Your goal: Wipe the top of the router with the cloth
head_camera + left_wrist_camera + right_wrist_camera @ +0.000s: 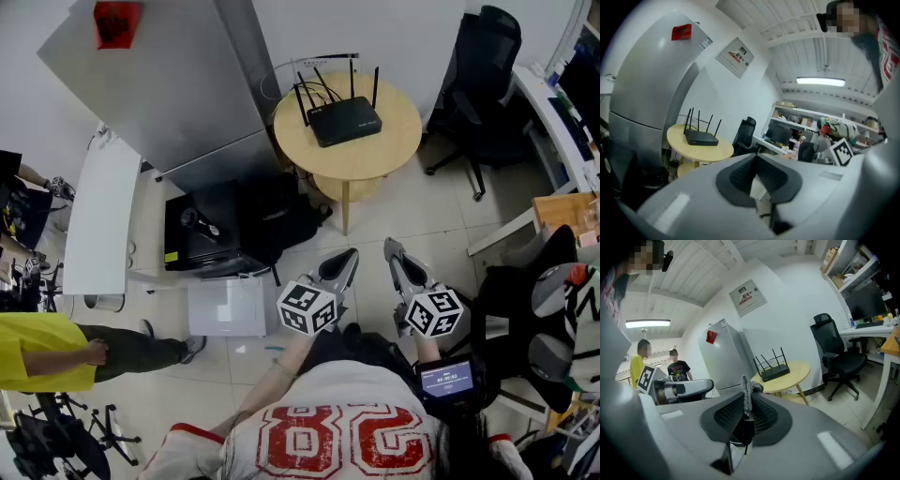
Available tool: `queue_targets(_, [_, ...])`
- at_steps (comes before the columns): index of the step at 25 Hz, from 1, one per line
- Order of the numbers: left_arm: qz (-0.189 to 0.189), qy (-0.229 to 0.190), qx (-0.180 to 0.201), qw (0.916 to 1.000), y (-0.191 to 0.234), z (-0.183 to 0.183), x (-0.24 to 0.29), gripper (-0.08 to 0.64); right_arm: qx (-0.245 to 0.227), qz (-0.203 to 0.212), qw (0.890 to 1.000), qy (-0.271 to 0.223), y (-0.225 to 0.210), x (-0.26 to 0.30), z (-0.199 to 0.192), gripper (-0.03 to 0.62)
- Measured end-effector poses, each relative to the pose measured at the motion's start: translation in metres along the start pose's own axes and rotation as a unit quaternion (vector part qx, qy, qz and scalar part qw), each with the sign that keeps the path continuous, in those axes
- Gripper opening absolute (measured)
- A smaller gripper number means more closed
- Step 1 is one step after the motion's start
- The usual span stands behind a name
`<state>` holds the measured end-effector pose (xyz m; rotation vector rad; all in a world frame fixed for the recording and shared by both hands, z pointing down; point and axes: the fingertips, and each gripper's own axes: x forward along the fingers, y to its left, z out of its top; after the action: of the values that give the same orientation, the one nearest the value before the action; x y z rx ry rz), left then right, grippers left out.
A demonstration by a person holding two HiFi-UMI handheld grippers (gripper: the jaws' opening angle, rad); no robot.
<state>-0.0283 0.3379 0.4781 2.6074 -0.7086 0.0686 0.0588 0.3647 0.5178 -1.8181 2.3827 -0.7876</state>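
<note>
Head view: I hold both tongs low and side by side at 6 o'clock, tips pointing toward 12. Left tongs: pads pressed together at the tips, nothing between them. Right tongs: clamped on a thin grey cloth, with a bunched edge of it standing up past the pads. The cloth does not show clearly in the head view. The router, black with its antennas upright, sits near the middle of the round wooden tabletop at 12 o'clock. It is well apart from both tongs, with bare floor between, and its top is uncovered. A tall grey cabinet stands just beside the tabletop at its 9 o'clock, and a black office chair stands at its 3 o'clock. A person in a yellow shirt stands at my 8 o'clock.
</note>
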Motion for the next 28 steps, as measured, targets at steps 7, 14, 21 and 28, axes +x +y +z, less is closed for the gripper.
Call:
queue_targets(7, [0.017, -0.003, 0.0, 0.9999, 0.007, 0.003, 0.011, 0.005, 0.011, 0.0, 1.0, 0.008, -0.021, 0.01, -0.003, 0.04])
queue_targets(14, [0.032, -0.004, -0.002, 0.9995, 0.05, 0.014, 0.043, 0.005, -0.008, 0.021, 1.0, 0.016, -0.035, 0.059, 0.009, 0.038])
queue_targets(21, [0.015, -0.015, 0.006, 0.9998, 0.122, 0.062, 0.123, 0.005, -0.016, 0.003, 1.0, 0.008, -0.086, 0.142, 0.06, 0.038])
queue_targets(28, [0.016, -0.022, 0.006, 0.9996, 0.203, 0.122, 0.169, 0.005, -0.03, -0.025, 0.999, -0.021, -0.099, 0.227, 0.123, 0.04])
